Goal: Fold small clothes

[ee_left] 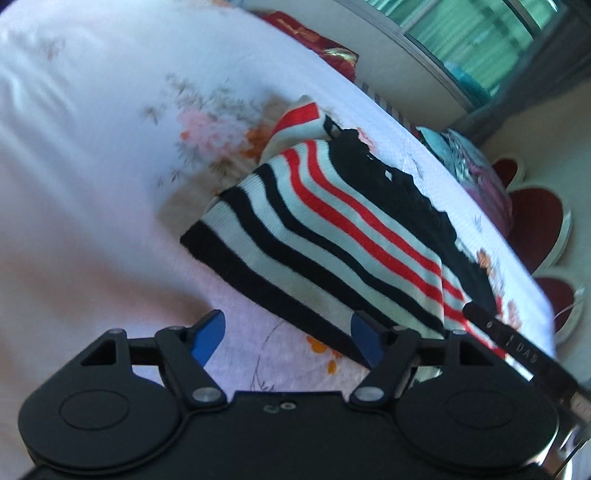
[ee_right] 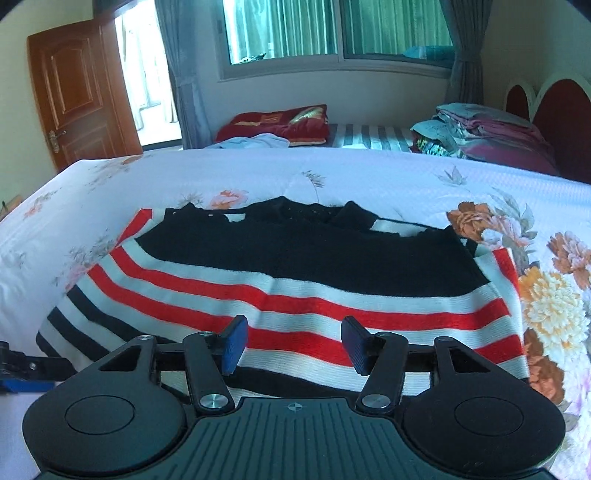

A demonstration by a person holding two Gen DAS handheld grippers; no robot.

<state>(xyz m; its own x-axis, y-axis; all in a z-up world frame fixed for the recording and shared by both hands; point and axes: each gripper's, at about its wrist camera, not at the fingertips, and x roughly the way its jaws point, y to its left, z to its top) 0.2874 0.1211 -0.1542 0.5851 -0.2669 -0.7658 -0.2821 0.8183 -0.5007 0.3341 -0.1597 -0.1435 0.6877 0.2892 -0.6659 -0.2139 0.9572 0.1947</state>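
A small knitted garment [ee_left: 332,229] with black, white and red stripes and a black upper part lies flat on the floral bed sheet [ee_left: 92,184]. My left gripper [ee_left: 288,338] hangs open just off the garment's black-striped corner, with only sheet showing between its blue pads [ee_left: 207,339]. In the right wrist view the garment [ee_right: 295,258] spreads wide across the sheet [ee_right: 369,177]. My right gripper [ee_right: 295,345] stands open over its striped hem, pads apart and not pressing on the cloth. A black part of the other gripper [ee_right: 14,363] shows at the left edge.
A pile of folded bedding [ee_right: 480,129] and a red pillow [ee_right: 280,122] lie at the far side of the bed. A red and white headboard [ee_right: 554,107] stands at the right. A wooden door [ee_right: 74,92] and a curtained window [ee_right: 332,29] are beyond.
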